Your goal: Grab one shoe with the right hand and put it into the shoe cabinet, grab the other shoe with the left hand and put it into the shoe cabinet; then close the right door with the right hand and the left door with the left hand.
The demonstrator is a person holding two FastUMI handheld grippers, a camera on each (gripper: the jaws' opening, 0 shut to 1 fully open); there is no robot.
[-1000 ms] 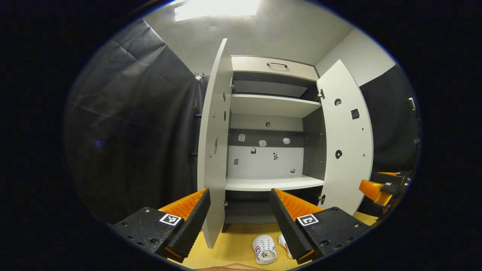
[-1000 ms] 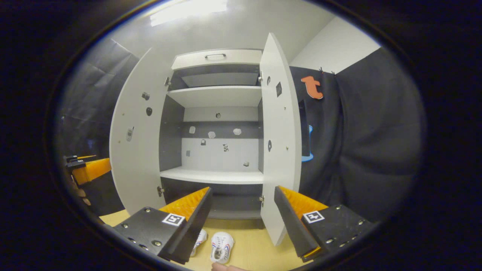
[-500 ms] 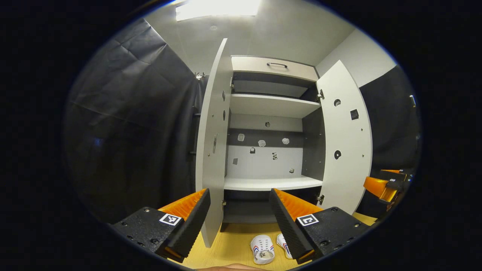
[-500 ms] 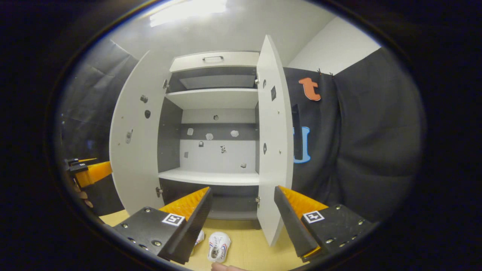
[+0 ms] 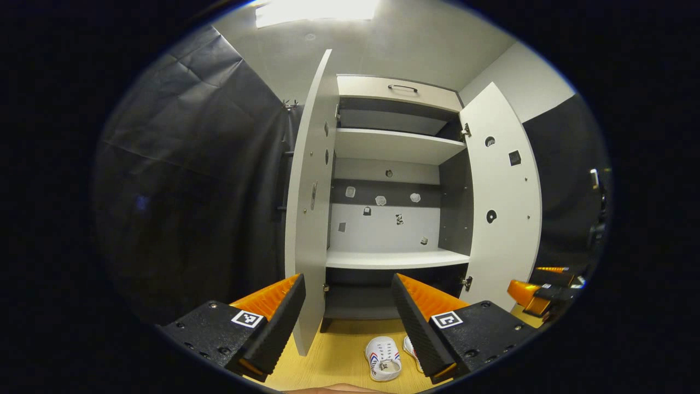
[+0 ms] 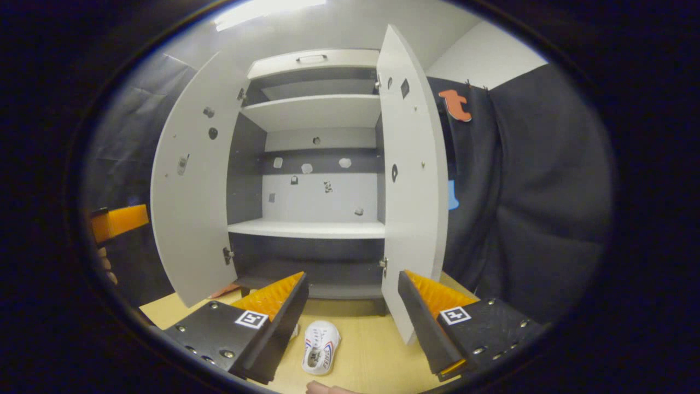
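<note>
Shoes first: the white pair lies on the wooden floor [image 6: 372, 350] just in front of the shoe cabinet [image 6: 322, 230], neither one touched. Right gripper [image 6: 353, 306] fingers spread wide, nothing between them, hanging above the nearer shoe [image 6: 320, 347]. Left gripper [image 5: 347, 306] fingers likewise spread and empty, over the same pair; one shoe [image 5: 384, 358] in plain sight, the second shoe [image 5: 409, 350] half hidden behind a finger.

Step in hand, as I judge it: right-hand descent to the first shoe. Drop straight down with fingers kept wide, straddle the shoe across its narrow width, close on the sides, not toe to heel. Keep clear of the right door [image 6: 410, 180], whose lower edge stands close by. Lower shelf [image 6: 306, 229] bare and ready. Left door [image 5: 306, 202] also swung fully out.

Against half a second ago: the right gripper view has tipped downward, more floor and more shoe showing. In the left gripper view the other gripper [image 5: 533, 290] sits lower.
</note>
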